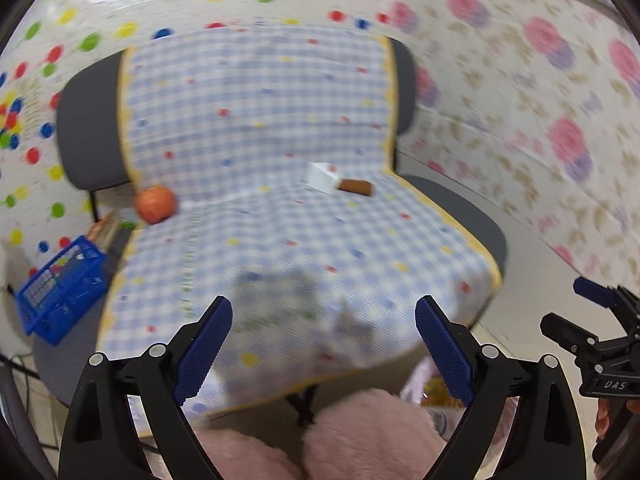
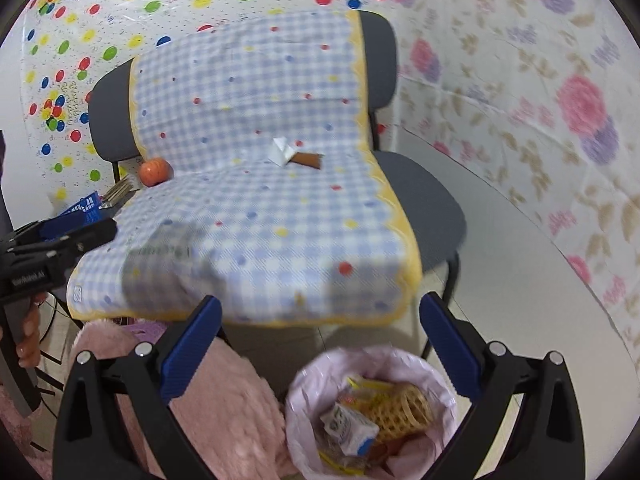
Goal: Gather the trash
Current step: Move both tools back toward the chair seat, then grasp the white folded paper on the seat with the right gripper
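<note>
A chair with a blue checked cover [image 1: 280, 232] [image 2: 280, 208] holds a white box [image 1: 320, 178] [image 2: 282, 151] and a brown tube [image 1: 356, 187] [image 2: 309, 159] near the seat's back, and an orange fruit [image 1: 155, 205] [image 2: 155, 172] at the left. A blurred clear wrapper [image 1: 280, 300] [image 2: 168, 252] lies near the seat's front. My left gripper [image 1: 324, 344] is open above the seat's front. My right gripper [image 2: 320, 344] is open above a pink-lined trash bin [image 2: 372, 416] with several wrappers inside.
A blue basket [image 1: 60, 292] [image 2: 86, 206] stands on the floor left of the chair. Pink fluffy fabric [image 1: 320, 436] [image 2: 208, 400] is below the grippers. Patterned sheets cover the walls. Bare floor [image 2: 520, 280] lies right of the chair.
</note>
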Demonstrator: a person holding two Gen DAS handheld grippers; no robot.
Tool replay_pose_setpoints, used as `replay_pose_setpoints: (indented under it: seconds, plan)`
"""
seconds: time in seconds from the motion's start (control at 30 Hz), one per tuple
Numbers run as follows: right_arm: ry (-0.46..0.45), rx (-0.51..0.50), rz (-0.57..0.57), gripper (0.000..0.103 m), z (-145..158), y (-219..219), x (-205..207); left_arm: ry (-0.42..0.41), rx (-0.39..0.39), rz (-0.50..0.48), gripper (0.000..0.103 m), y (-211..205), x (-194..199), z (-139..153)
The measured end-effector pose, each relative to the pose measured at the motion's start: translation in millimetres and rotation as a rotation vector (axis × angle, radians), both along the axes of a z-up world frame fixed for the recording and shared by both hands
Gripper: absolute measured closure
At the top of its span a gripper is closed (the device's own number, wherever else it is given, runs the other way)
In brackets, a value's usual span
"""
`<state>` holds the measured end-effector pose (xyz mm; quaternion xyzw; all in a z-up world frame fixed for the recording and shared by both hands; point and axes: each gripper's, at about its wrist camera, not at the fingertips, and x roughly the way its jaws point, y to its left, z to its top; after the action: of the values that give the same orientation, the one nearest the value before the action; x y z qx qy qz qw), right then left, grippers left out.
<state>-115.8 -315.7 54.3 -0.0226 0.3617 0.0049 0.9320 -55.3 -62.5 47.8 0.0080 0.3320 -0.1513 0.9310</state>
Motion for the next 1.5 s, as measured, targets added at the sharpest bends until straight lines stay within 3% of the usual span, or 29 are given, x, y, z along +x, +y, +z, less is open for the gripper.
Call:
replay_pose_setpoints:
  seconds: [0.33, 0.6, 0.73, 0.87, 1.13, 1.5]
  plan:
    - [-0.035, 0.041, 0.058, 0.006, 6, 22, 78, 0.001, 0.023, 0.139, 0.011, 49, 54, 17]
    - [-0.052, 0.043, 0.053, 0.007, 5, 18, 131, -0.038, 0.058, 0.15, 0.011, 54, 99, 38]
    - [-0.052, 0.047, 0.042, 0.015, 2, 11, 160, -0.054, 0.059, 0.147, 0.011, 48, 125, 46]
    - [-0.039, 0.052, 0.052, 0.027, -6, 9, 191, -0.025, 0.076, 0.159, 0.011, 41, 157, 30]
    - [0.038, 0.087, 0.135, 0.069, -43, 25, 266, 0.071, 0.083, 0.17, 0.011, 38, 211, -25]
    - [0.125, 0.04, 0.194, 0.071, -87, 56, 364, 0.105, 0.073, 0.191, 0.011, 48, 256, -48]
